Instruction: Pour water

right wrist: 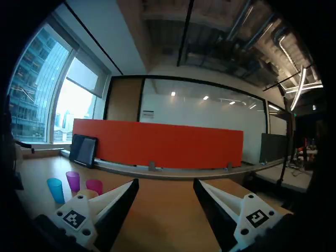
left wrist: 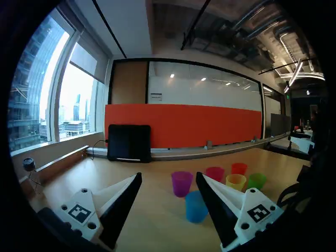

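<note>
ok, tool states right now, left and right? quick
Left tool: open, holding nothing.
Right tool: open, holding nothing.

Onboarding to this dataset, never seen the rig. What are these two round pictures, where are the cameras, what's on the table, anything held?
No robot arm: a person holds a two-finger gripper in each hand. Each picture comes from a fisheye camera riding on one gripper, looking forward along its fingers. The white-and-black fingers at the bottom of the left gripper view are the left gripper; those in the right gripper view are the right gripper. Both are open, holding nothing. On the wooden table stand a purple cup, blue cup, pink cup, red cup, yellow cup and green cup. A black tablet stands at the back, before an orange panel. Whether any cup holds water I cannot tell.
</note>
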